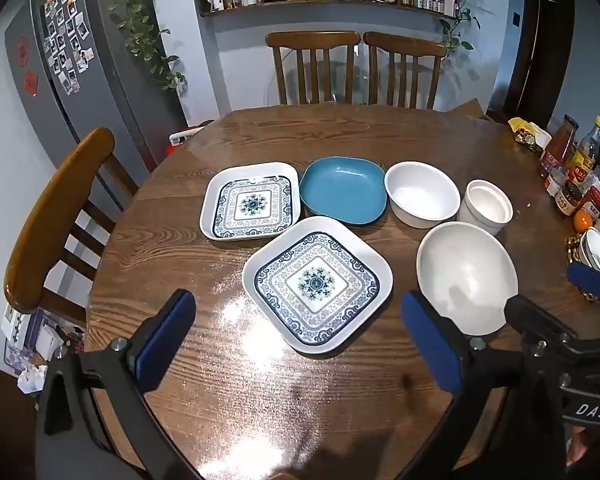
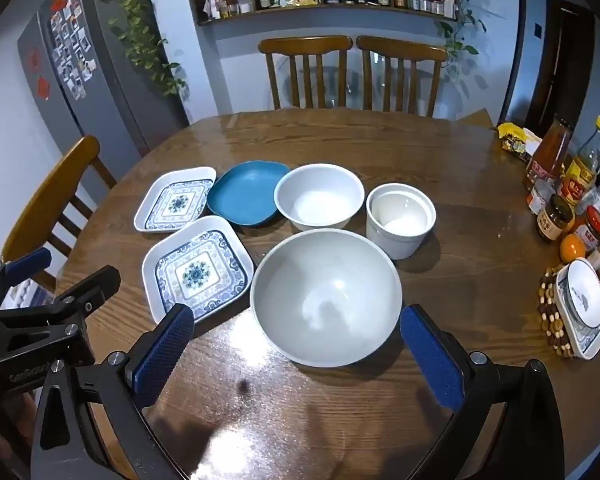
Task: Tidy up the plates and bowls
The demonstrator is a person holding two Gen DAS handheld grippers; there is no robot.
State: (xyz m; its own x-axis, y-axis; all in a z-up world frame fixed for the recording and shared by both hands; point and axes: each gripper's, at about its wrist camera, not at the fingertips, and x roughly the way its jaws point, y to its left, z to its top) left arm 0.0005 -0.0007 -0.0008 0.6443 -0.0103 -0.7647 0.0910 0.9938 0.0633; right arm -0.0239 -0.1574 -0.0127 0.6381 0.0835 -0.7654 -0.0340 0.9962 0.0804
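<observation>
where dishes cluster (image 2: 326, 296), bare table edge (image 2: 480, 184) beyond

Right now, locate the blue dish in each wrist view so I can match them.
Left wrist view: blue dish sits centre, in the far row.
Right wrist view: blue dish sits left of centre, same row.
Shared landmark: the white bowl right beside it in both pictures.

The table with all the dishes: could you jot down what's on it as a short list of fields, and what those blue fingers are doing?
surface: round wooden table
patterned square plates: two
blue dish: one
white bowls: large bowl, smaller bowl
white crock: one
left gripper: fingers wide apart, holding nothing
right gripper: fingers wide apart, holding nothing
</observation>
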